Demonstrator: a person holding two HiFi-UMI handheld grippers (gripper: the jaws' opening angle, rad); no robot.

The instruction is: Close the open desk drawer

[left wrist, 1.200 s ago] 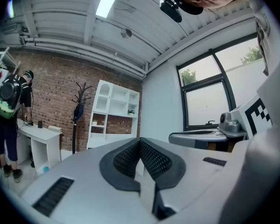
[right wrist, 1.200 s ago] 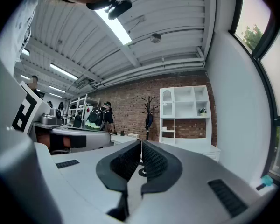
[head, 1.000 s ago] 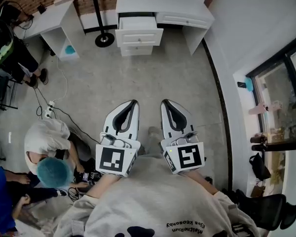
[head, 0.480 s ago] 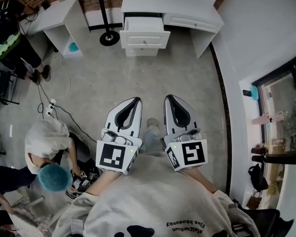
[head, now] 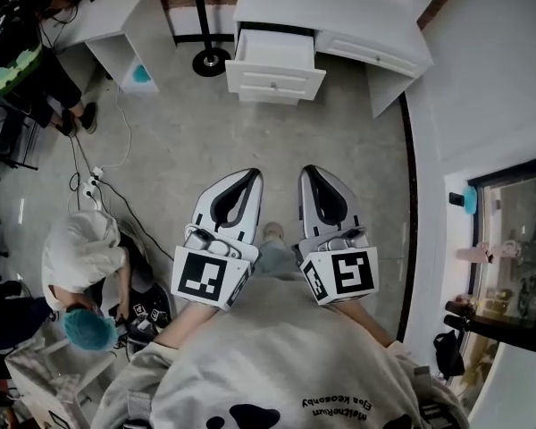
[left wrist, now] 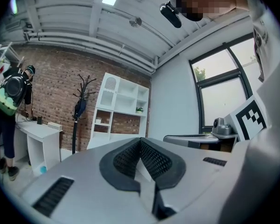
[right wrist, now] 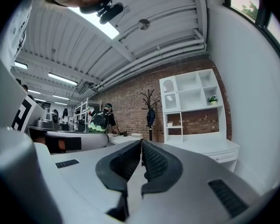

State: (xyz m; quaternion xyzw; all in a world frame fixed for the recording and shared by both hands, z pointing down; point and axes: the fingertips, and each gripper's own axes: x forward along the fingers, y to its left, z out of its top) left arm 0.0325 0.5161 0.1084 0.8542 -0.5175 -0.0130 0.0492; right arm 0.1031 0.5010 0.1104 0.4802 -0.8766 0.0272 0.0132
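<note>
While open, drawer (head: 275, 61) interior indistinct

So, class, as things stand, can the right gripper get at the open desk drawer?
Probably not yet. The right gripper, jaws together, hangs well short of the open drawer, with a stretch of floor between them. Nothing seems to block the way, so stepping closer should do.
</note>
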